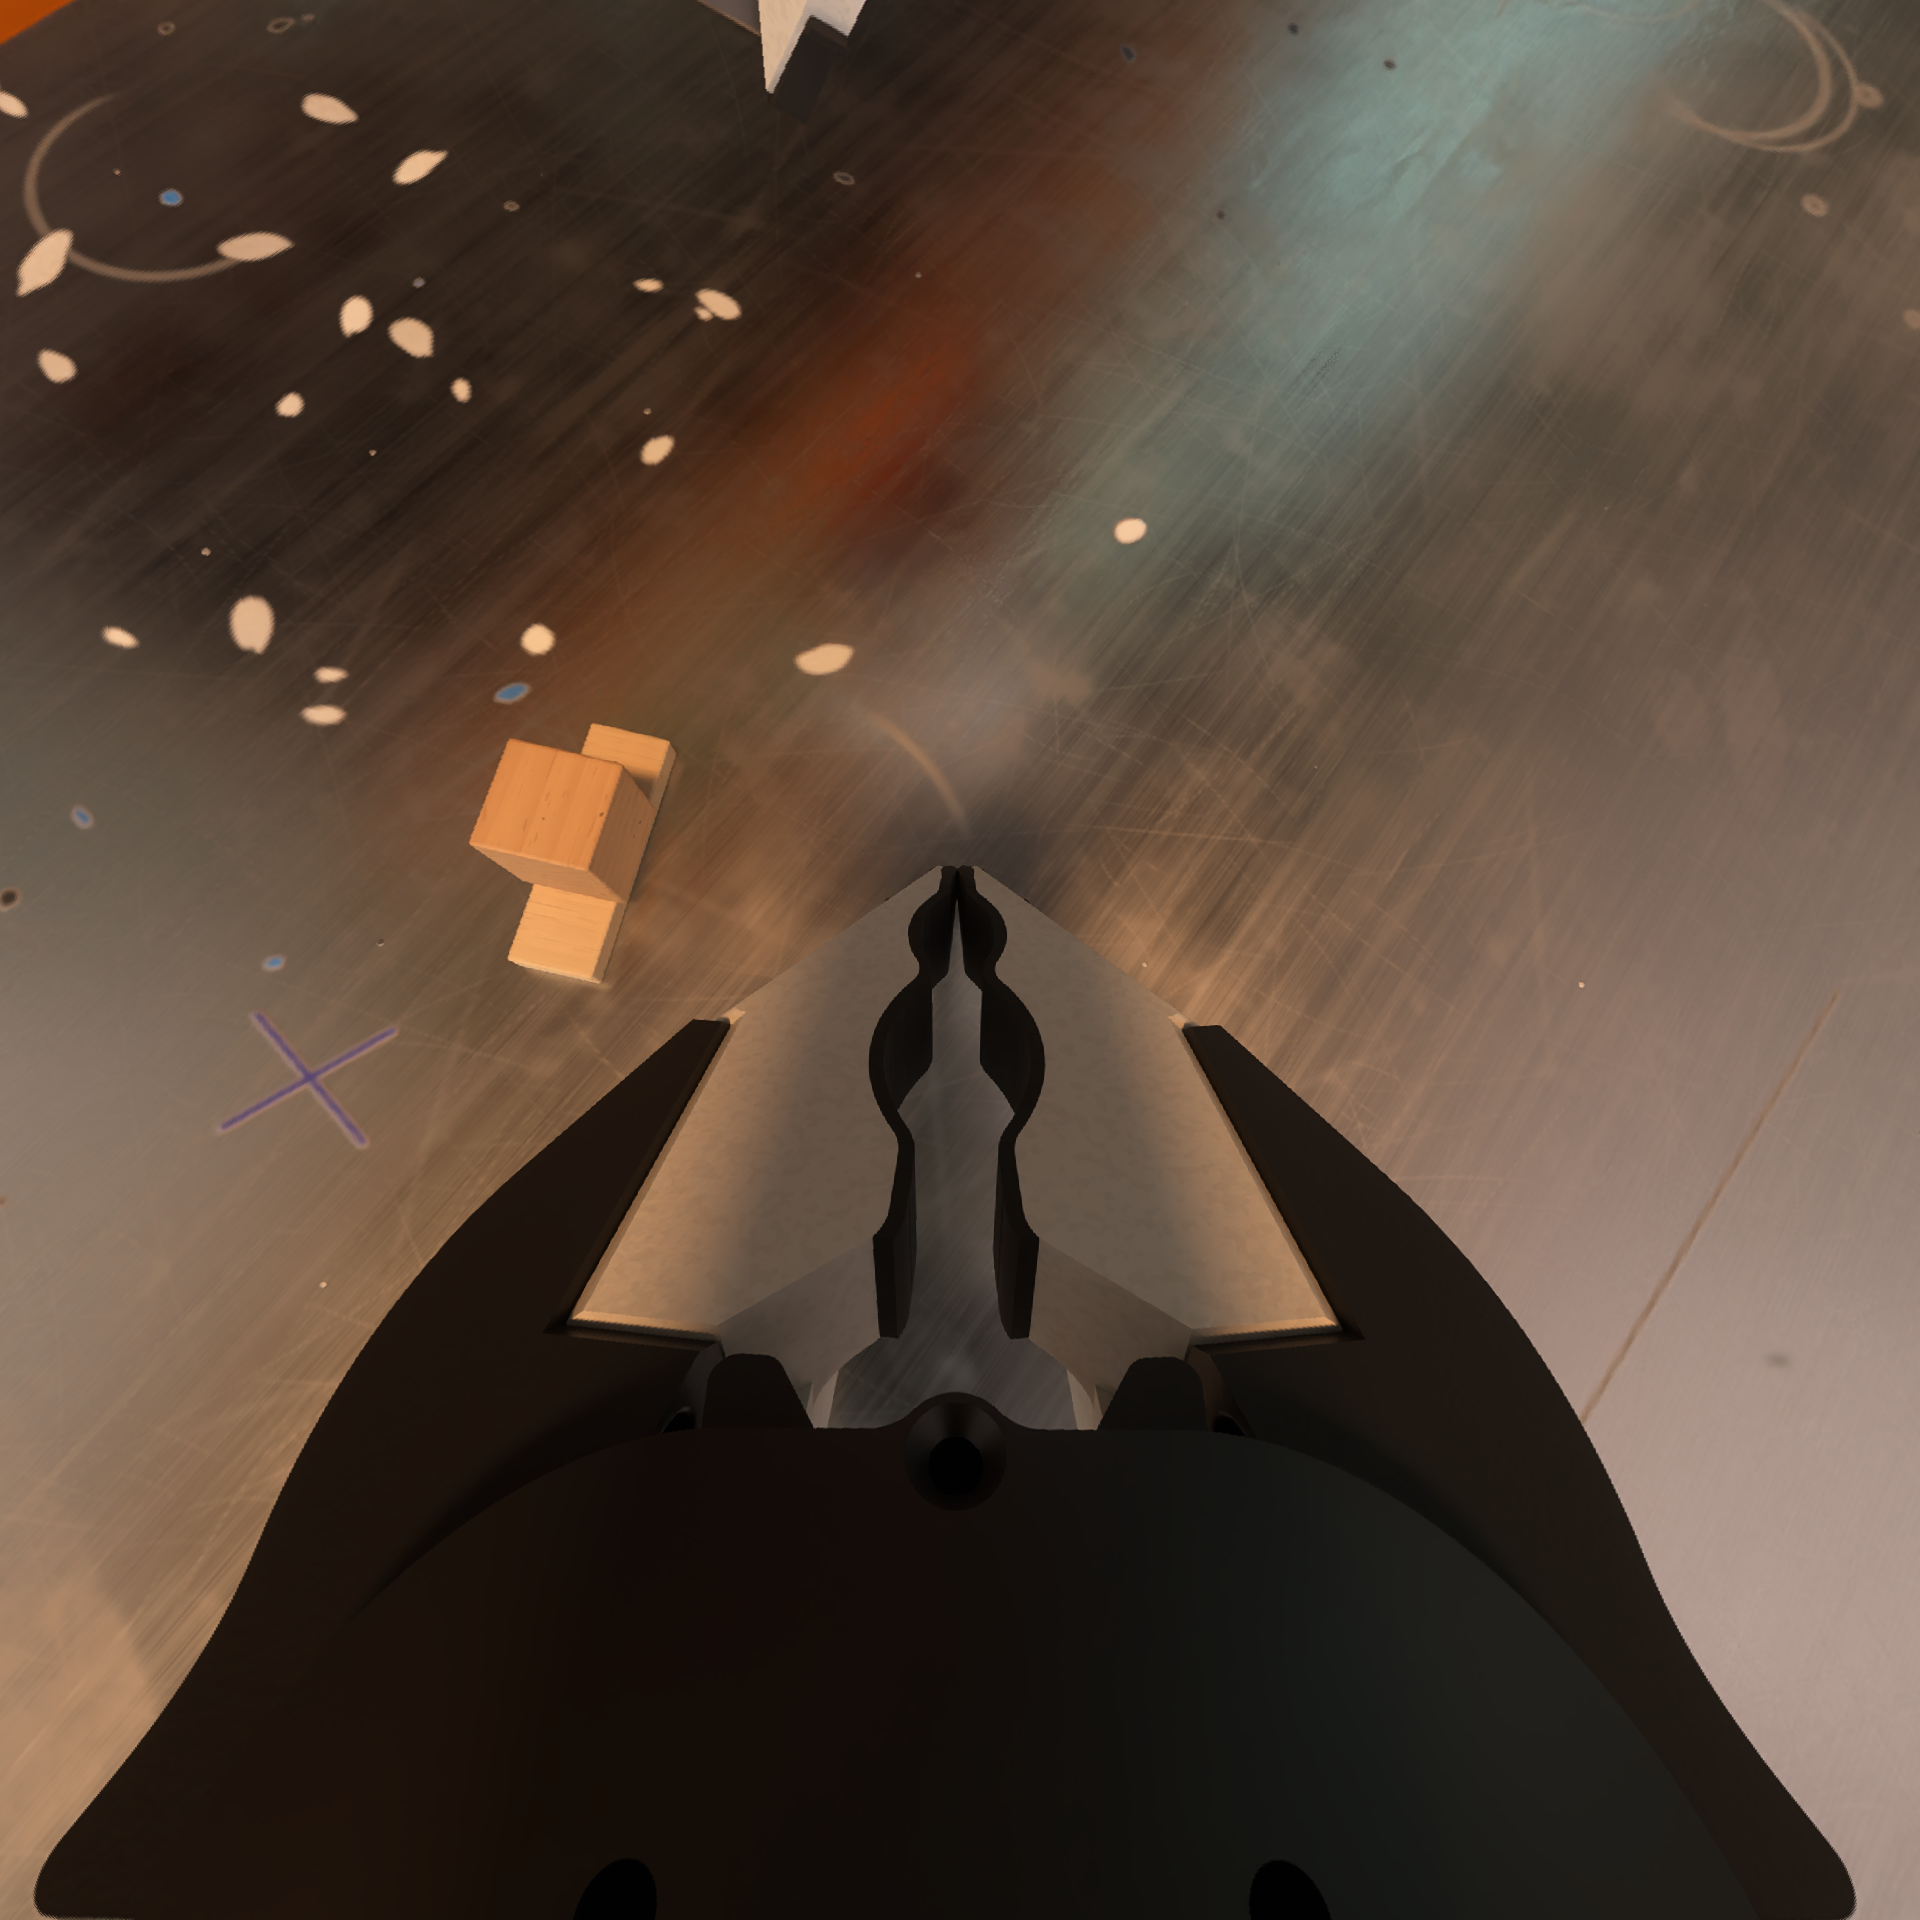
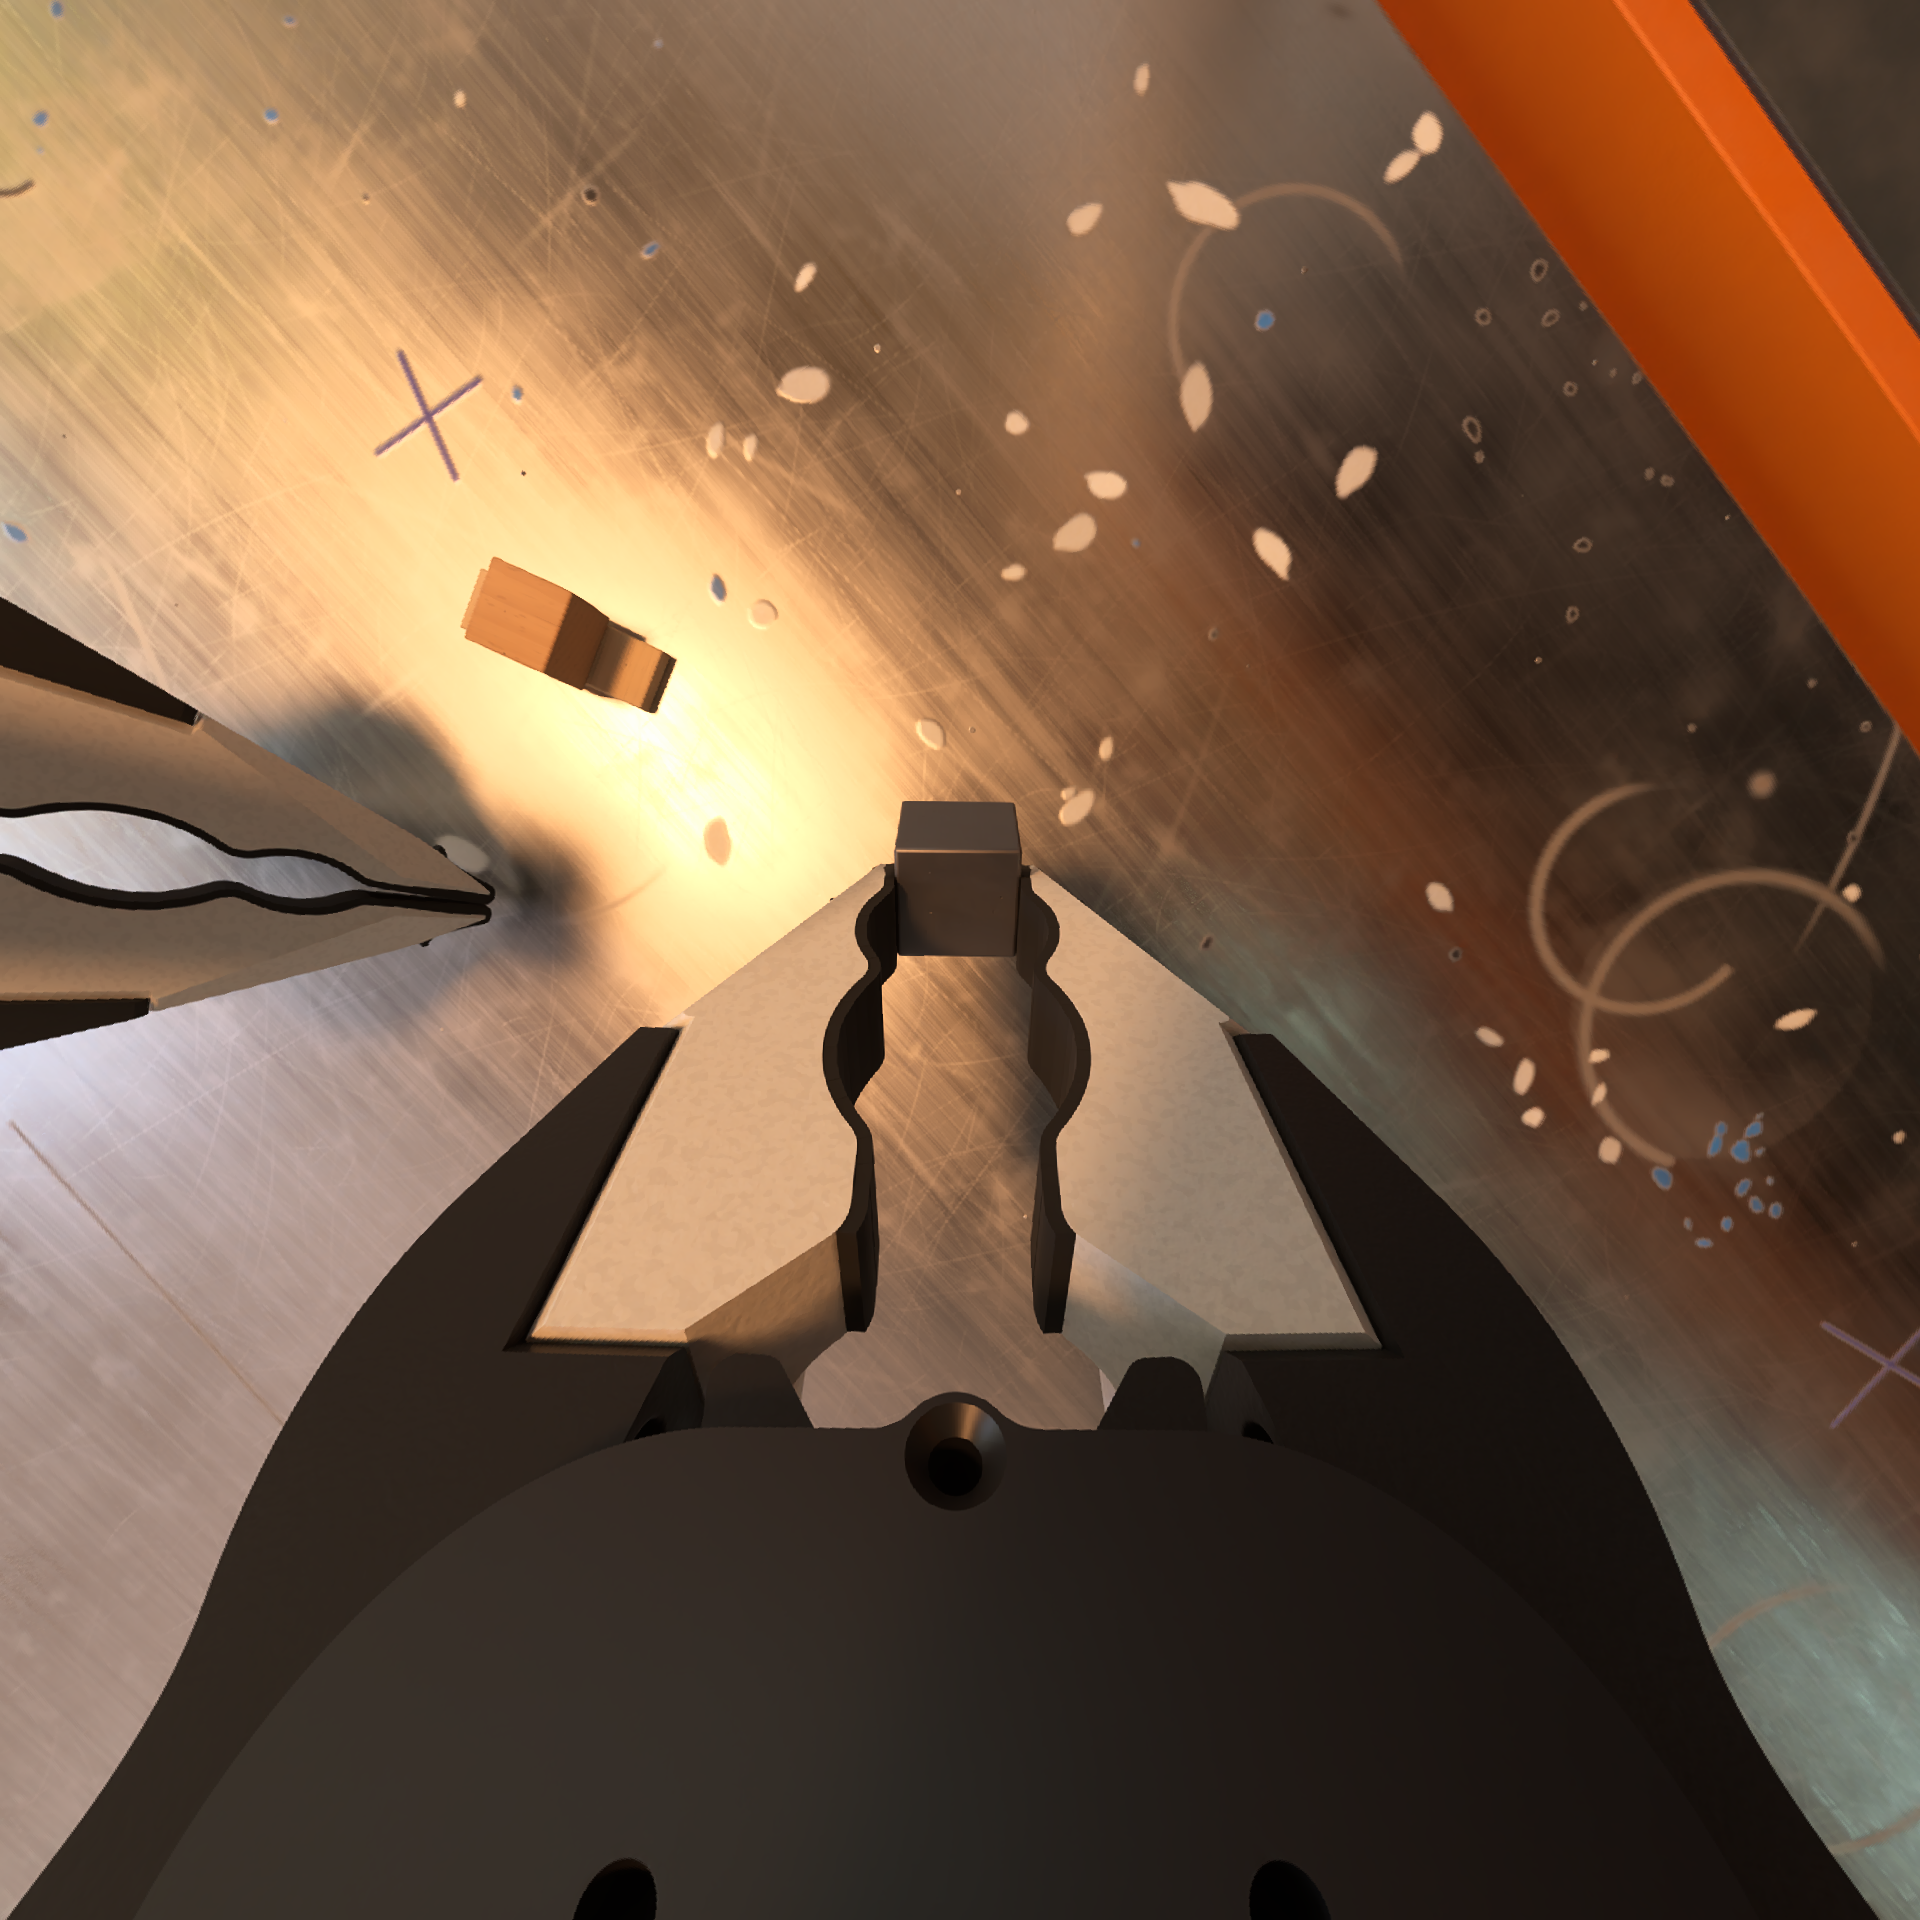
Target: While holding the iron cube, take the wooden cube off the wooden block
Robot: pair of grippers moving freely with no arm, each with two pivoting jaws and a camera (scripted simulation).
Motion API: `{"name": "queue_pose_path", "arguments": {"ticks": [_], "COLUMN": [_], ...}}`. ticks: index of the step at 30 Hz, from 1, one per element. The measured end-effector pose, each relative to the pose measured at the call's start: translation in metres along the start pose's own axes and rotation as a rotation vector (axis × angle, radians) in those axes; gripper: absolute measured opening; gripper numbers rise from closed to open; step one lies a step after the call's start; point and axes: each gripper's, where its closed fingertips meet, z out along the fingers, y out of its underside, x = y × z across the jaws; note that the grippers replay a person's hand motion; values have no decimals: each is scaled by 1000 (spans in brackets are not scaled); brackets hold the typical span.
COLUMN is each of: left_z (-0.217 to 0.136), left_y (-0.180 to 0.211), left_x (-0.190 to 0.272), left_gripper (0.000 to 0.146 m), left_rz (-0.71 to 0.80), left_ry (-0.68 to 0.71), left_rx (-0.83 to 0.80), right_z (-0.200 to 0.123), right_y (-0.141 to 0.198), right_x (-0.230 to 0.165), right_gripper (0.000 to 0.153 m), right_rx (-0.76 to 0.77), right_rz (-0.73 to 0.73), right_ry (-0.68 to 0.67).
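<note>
The right claw (image 2: 956, 883) is closed on a small grey iron cube (image 2: 956, 878), pinched between its fingertips and held clear above the scratched, paint-flecked metallic surface (image 2: 1039, 312). The holding condition of the task is therefore met at this moment.

The left claw (image 1: 956, 883) is fully closed, its tips together, with nothing between them. It hangs above the surface, to the right of the wooden stack as its own view shows it. In the right wrist view the left claw (image 2: 483, 902) enters from the left edge, tips pointing toward the right claw, near but not touching.

The light-coloured wooden cube (image 1: 561, 821) sits on top of the long, light-coloured wooden block (image 1: 566, 935), which lies flat on the surface. The block's ends protrude on both sides of the cube. In the right wrist view the wooden cube (image 2: 530, 618) and wooden block (image 2: 634, 670) appear beyond the left claw, well apart from both claws.

Status: removal of the wooden cube is not yet done. Remaining, as a judgement: the left claw must open, travel to the stack, align its fingers across the cube's sides, close, and lift the cube off, while the right claw maintains its grip.
</note>
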Motion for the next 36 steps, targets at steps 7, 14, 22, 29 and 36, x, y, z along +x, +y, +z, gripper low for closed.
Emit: {"name": "queue_pose_path", "arguments": {"ticks": [7, 14, 22, 29, 36], "left_z": [0, 0, 0, 0, -1], "left_y": [0, 0, 0, 0, 0], "left_x": [0, 1, 1, 1, 1], "left_gripper": [0, 0, 0, 0, 0], "left_rz": [5, 3, 8, 4, -1], "left_ry": [-2, 2, 0, 7, 14], "left_rx": [0, 0, 0, 0, 0], "right_z": [5, 7, -13, 3, 8], "right_y": [-10, -22, -14, -16, -22], "right_x": [-10, -18, 29, 46, 48], "right_gripper": [22, 22, 22, 22, 22], "right_rx": [37, 37, 36, 19, 27], "right_rz": [0, -22, 45, 67, 64], "right_ry": [-19, -25, 71, 97, 100]}}
